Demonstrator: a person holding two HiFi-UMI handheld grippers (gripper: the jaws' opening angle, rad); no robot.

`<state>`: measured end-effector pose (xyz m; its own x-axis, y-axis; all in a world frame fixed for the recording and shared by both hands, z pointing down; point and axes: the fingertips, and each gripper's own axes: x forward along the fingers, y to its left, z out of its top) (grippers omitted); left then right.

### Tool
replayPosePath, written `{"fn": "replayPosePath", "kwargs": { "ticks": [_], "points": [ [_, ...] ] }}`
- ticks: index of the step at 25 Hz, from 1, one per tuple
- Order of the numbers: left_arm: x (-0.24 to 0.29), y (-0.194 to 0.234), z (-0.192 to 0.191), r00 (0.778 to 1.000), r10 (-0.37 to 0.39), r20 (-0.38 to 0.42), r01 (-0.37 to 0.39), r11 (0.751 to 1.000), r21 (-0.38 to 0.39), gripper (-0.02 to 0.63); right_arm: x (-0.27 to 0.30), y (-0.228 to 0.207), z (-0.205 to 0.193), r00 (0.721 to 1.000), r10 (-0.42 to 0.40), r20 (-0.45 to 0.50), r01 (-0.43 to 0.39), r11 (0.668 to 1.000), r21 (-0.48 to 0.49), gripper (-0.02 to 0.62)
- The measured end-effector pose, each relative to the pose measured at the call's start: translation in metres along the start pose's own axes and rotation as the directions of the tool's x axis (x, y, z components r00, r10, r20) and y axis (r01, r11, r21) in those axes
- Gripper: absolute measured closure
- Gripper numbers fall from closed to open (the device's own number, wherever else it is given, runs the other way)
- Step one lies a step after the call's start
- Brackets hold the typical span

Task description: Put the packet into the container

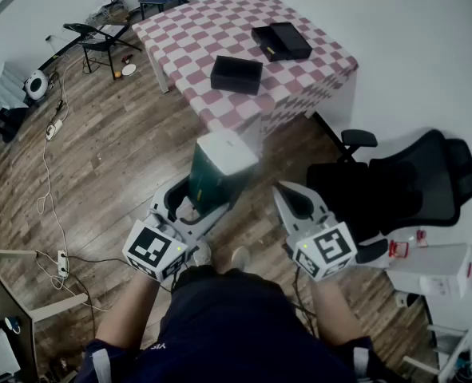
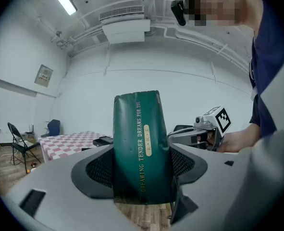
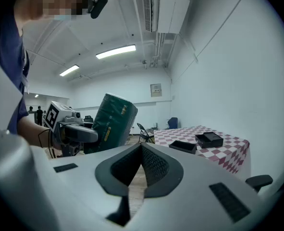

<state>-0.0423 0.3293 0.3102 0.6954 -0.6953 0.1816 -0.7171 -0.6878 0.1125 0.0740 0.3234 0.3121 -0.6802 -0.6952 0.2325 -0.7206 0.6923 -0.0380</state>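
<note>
A dark green packet (image 1: 220,170) with a white top stands upright between the jaws of my left gripper (image 1: 194,202), which is shut on it. The left gripper view shows the packet (image 2: 141,143) filling the wide gap between both pads, with gold print running down its face. My right gripper (image 1: 290,198) hangs beside it, shut and empty; its pads (image 3: 149,165) meet. Two black containers rest on the checkered table (image 1: 220,22) ahead: a shallow one (image 1: 236,74) nearer and a boxier one (image 1: 281,41) farther back. Both grippers are well short of the table, over the wooden floor.
A black office chair (image 1: 395,190) stands at the right, close to the table's corner. A folding chair (image 1: 100,38) and cables (image 1: 48,174) lie to the left on the floor. White boxes (image 1: 435,270) sit at the lower right.
</note>
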Motion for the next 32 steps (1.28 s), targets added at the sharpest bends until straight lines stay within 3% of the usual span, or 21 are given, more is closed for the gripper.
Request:
{"fn": "replayPosePath", "kwargs": {
  "ticks": [13,17,32],
  "points": [
    [0.016,0.005,0.002,1.0,0.01,0.007,-0.01,1.0,0.005,0.238,0.006,-0.015,-0.006,1.0,0.006,-0.006,-0.006,1.0,0.009,0.578],
    [0.019,0.006,-0.005,0.999,0.026,-0.034,-0.026,1.0,-0.008,0.238,0.007,-0.024,-0.009,1.0,0.002,-0.005,-0.002,0.999,0.038,0.577],
    [0.047,-0.015,-0.013,0.996,0.081,-0.024,-0.081,0.996,-0.027,0.238,-0.013,-0.067,-0.03,0.999,0.043,-0.006,-0.042,0.996,0.084,0.577]
  ]
}}
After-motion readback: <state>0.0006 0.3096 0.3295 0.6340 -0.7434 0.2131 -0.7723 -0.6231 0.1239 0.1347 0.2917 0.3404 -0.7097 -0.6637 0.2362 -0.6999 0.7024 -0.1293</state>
